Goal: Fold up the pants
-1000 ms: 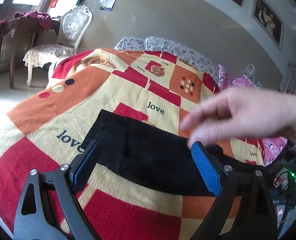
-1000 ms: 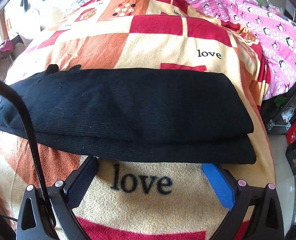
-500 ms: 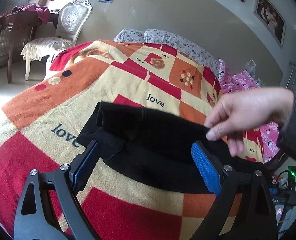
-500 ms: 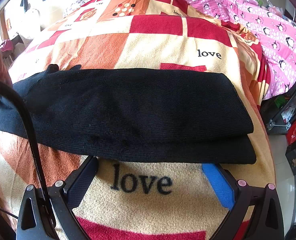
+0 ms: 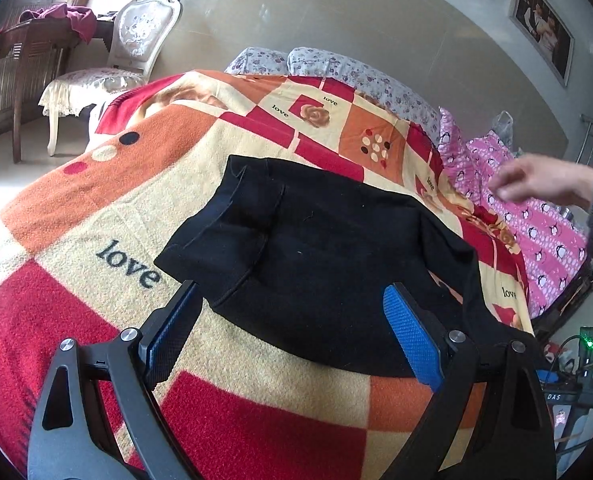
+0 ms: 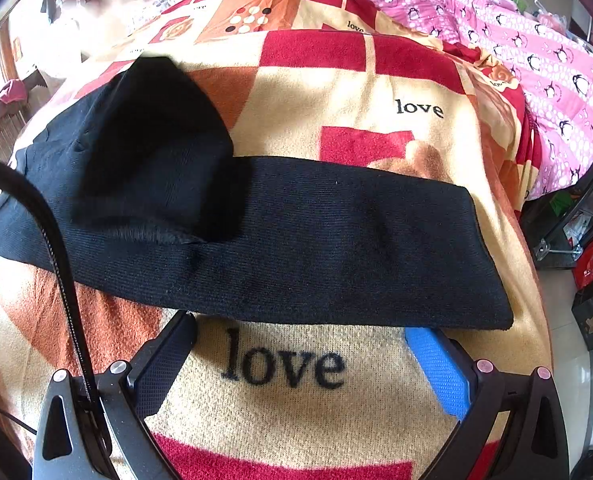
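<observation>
The black pants (image 6: 296, 248) lie across the patterned blanket (image 6: 296, 392) on the bed, and their shape has changed in the last second. 1 second ago they were a long flat strip, 2 layers stacked, as the right wrist view showed. Now the end at the left of that view has been turned over onto the strip, so a loose hump of cloth (image 6: 152, 148) sits on top of the lower layer while the far end still lies flat and unfolded. The bare hand (image 5: 544, 180) that pinched the cloth half a second ago has let go and now hangs in the air over the pink penguin bedding (image 5: 536, 232), fingers loosely curled, well apart from the pants.

I judge this to be the first crosswise fold only roughly done: the turned end is puffy and off-square, so it likely needs flattening before another fold.

The left tool (image 5: 292, 332) hovers just above the near edge of the pants with its jaws wide apart, holding nothing. The right tool (image 6: 300, 364) hovers over the word "love" on the blanket, just short of the long edge of the pants, jaws likewise apart and empty.
</observation>
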